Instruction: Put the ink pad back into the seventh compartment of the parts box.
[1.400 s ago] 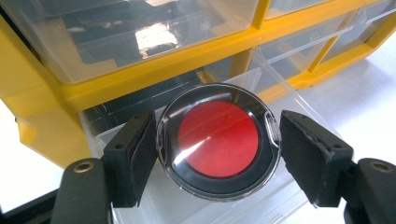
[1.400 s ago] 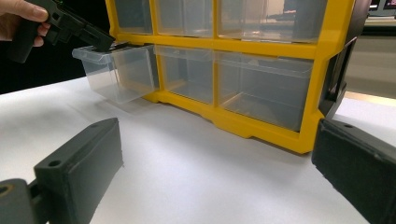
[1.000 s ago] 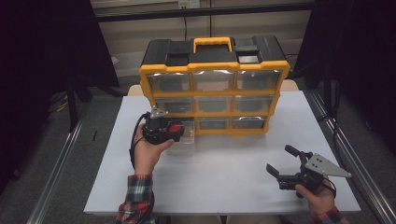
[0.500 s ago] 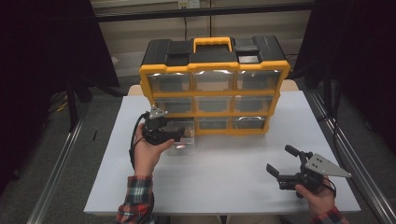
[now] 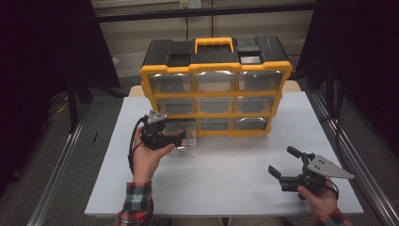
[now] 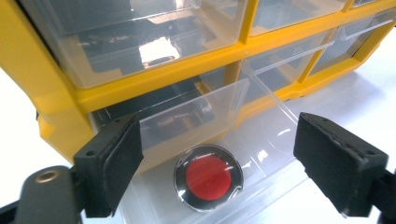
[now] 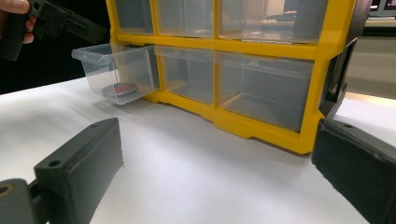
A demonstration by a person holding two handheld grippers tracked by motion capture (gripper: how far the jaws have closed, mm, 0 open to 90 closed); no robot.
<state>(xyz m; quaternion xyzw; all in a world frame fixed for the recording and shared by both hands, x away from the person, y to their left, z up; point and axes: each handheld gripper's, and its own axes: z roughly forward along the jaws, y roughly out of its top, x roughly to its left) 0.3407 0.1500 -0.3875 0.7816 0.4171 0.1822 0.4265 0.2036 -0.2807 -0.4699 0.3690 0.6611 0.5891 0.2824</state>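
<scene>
Red disc: lies flat on the floor of the pulled-out clear drawer, nothing touching it.
High view, left claw: left of centre, over the drawer that sticks out of the bottom-left slot of the yellow organizer; hand wrapped round its body.
High view, right claw: lower right of frame, spread, above the bare white surface, well apart from the organizer.
Left gripper view, jaws: spread wide, just been opening; one pad lower left, the other lower right, nothing pinched.
Left gripper view, disc: bottom centre, between the two pads but clear of both, inside the drawer.
Left gripper view, organizer: yellow frame runs across the upper half, clear drawers in it.
Right gripper view, jaws: spread, pads at lower left and lower right, only surface between.
Right gripper view, drawer: upper left, pulled out, disc visible through its clear wall.
Right gripper view, left claw: top left corner, above the drawer.
</scene>
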